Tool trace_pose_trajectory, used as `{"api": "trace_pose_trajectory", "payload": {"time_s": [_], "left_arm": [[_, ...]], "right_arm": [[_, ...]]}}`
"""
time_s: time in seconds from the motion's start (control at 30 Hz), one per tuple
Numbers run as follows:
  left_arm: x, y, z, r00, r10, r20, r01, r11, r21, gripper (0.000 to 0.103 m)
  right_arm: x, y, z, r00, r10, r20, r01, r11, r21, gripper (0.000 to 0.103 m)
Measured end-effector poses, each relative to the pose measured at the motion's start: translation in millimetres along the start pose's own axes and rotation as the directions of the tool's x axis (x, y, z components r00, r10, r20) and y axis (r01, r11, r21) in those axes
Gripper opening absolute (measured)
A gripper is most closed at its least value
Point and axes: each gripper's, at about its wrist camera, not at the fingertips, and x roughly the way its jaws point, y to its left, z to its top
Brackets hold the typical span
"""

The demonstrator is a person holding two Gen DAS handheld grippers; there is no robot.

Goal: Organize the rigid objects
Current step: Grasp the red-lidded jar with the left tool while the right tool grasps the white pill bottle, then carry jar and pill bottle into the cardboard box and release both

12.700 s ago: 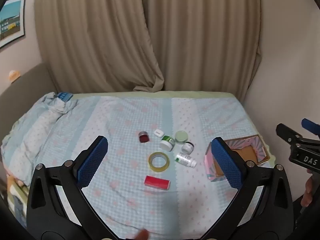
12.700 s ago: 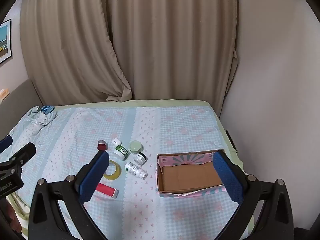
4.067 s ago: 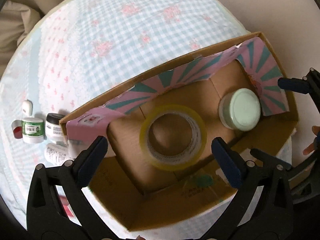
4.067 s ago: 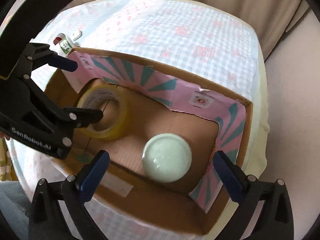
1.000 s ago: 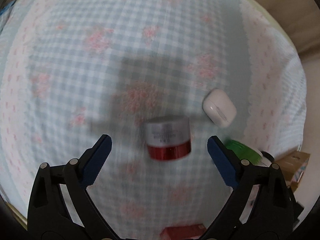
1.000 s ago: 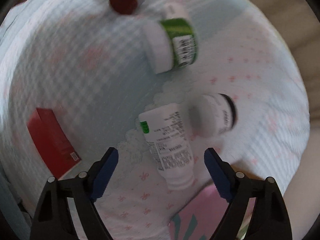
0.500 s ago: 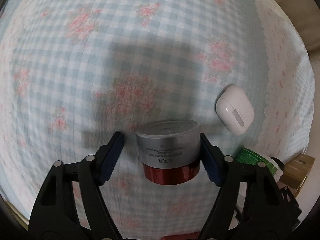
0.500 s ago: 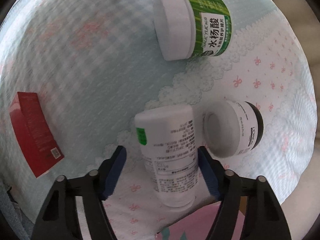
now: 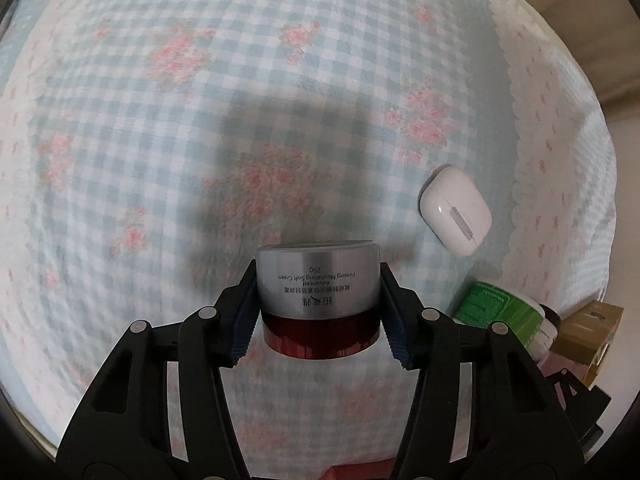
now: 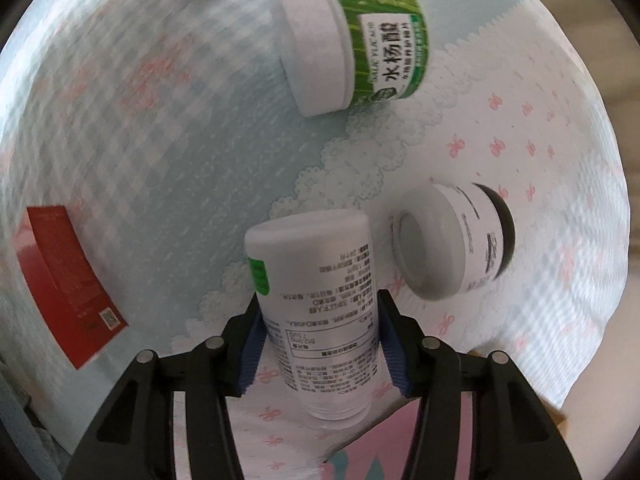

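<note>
My left gripper (image 9: 318, 314) is shut on a red cream jar with a silver lid (image 9: 318, 292), its blue pads pressed on both sides of it, over the checked bedspread. My right gripper (image 10: 318, 344) is shut on a white bottle with printed label (image 10: 320, 304) that lies on its side. Beside the bottle lie a green-labelled jar with a white lid (image 10: 352, 46) and a white jar with a black base (image 10: 452, 246). The green jar also shows in the left wrist view (image 9: 500, 308).
A white earbud case (image 9: 456, 210) lies right of the red jar. A flat red box (image 10: 66, 280) lies at the left in the right wrist view. A corner of the pink cardboard box (image 10: 360, 448) shows below the bottle and at the lower right (image 9: 588, 328).
Both grippers have closed: the left one onto the red cream jar, the right one onto the white bottle. Both have moved in closer to the bed.
</note>
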Motion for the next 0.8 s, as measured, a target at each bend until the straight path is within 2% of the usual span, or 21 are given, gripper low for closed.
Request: {"api": "trace_pose_trajectory", "payload": {"time_s": [0.2, 0.4, 0.63, 0.8], "left_arm": [[-31.5, 6.3, -15.3, 0.998, -0.020, 0.055, 0.019, 1.000, 0.017, 0.051], [-82.4, 2.9, -38.6, 0.991, -0.049, 0.127, 0.043, 0.998, 0.054, 0.051], [-155.8, -19.2, -91.6, 0.971, -0.112, 0.212, 0.084, 0.987, 0.138, 0.051], [-192.8, -26.9, -125.0, 0.960, -0.155, 0.234, 0.113, 0.976, 0.186, 0.051]], "right_arm": [[-20.1, -6.5, -3.5, 0.999, 0.025, 0.034, -0.028, 0.994, 0.102, 0.048], [-53.9, -11.0, -11.6, 0.995, 0.036, 0.089, -0.054, 0.976, 0.213, 0.048], [-111.8, -15.8, -35.7, 0.980, 0.068, 0.185, -0.139, 0.906, 0.401, 0.048], [-157.9, -12.7, -66.5, 0.970, 0.057, 0.237, -0.171, 0.850, 0.498, 0.048]]}}
